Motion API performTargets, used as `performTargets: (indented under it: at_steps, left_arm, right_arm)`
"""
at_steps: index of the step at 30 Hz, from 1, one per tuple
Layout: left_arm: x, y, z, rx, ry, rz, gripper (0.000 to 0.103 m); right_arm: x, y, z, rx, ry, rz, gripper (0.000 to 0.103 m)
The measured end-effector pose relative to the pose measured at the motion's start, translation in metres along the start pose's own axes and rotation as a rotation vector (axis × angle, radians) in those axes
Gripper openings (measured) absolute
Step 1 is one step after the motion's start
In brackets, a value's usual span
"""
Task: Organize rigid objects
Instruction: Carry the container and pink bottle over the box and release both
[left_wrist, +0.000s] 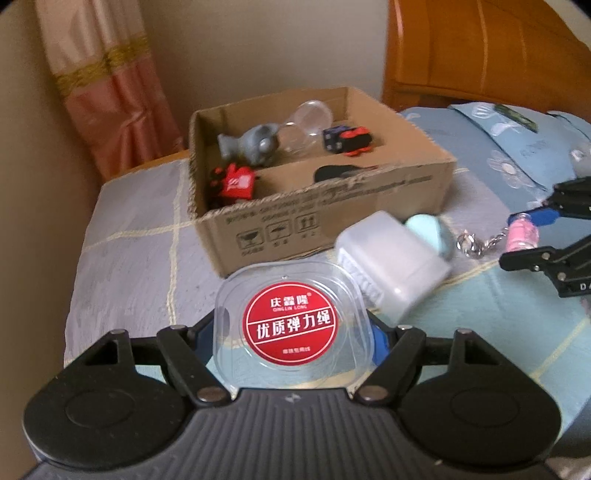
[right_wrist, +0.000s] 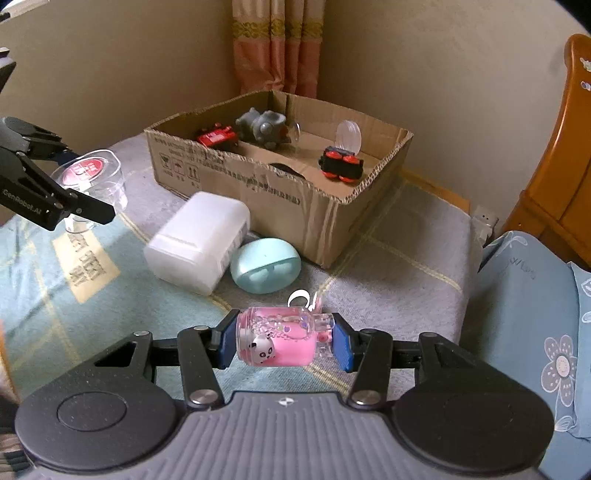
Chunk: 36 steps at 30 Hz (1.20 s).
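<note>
- The left gripper (left_wrist: 295, 328) was clamped on a clear square plastic case with a round red label (left_wrist: 291, 325), held off the bed just in front of the open brown cardboard box (left_wrist: 332, 206). Its smooth walls met the pads only at the sides; in my judgement a tilt on the way to the box could let it slip.
- The right gripper (right_wrist: 284, 341) was closed end to end on a small pink glitter-filled bottle keychain with a panda charm (right_wrist: 275, 341), short of the box and to its right. The left view showed its chain and clear bead (left_wrist: 471, 242) hanging loose; these might snag the box's torn front rim on entry.
- Both grippers pointed roughly level toward the box, the left one lower and nearer its front wall.
- A frosted white rectangular plastic container (right_wrist: 197, 240) and a pale teal oval case (right_wrist: 265, 267) lay touching each other against the box front, liable to be knocked by a low approach.
- Inside the box sat a red toy vehicle (right_wrist: 216, 137), a grey plush figure (right_wrist: 262, 127), a clear round lid (right_wrist: 348, 134) and a black-and-red wheeled toy (right_wrist: 341, 166); a careless drop could land on them.
</note>
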<state>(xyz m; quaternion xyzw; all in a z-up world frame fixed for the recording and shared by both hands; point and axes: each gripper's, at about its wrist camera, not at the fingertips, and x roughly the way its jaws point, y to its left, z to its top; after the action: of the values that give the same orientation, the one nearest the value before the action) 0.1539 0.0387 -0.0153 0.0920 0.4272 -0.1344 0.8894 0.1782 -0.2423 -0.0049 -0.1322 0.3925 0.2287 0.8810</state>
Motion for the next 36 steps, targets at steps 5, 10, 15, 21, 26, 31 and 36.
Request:
performTargets:
  at_steps: [5, 10, 15, 21, 26, 31, 36]
  left_arm:
    - [-0.012, -0.002, 0.012, 0.049, -0.002, -0.016, 0.076]
    - [-0.023, -0.002, 0.025, 0.079, -0.017, -0.033, 0.076]
    - [-0.029, -0.001, 0.041, 0.099, -0.040, -0.029, 0.076]
    - [-0.031, -0.001, 0.059, 0.124, -0.069, -0.028, 0.076]
    - [-0.026, 0.004, 0.076, 0.125, -0.091, -0.013, 0.076]
    - [-0.016, 0.010, 0.091, 0.111, -0.092, 0.000, 0.076]
    - [-0.005, 0.011, 0.100, 0.115, -0.084, 0.004, 0.076]
  right_arm:
    - [-0.016, -0.001, 0.010, -0.009, -0.015, 0.009, 0.056]
    - [-0.033, -0.004, 0.028, -0.020, -0.047, 0.015, 0.056]
    - [-0.051, -0.007, 0.052, -0.037, -0.103, 0.008, 0.056]
    - [-0.060, -0.012, 0.090, -0.068, -0.170, -0.002, 0.056]
    - [-0.046, -0.020, 0.122, -0.056, -0.183, 0.007, 0.056]
    - [-0.019, -0.028, 0.144, -0.029, -0.162, 0.023, 0.056]
    - [0.017, -0.036, 0.153, 0.004, -0.108, 0.013, 0.056]
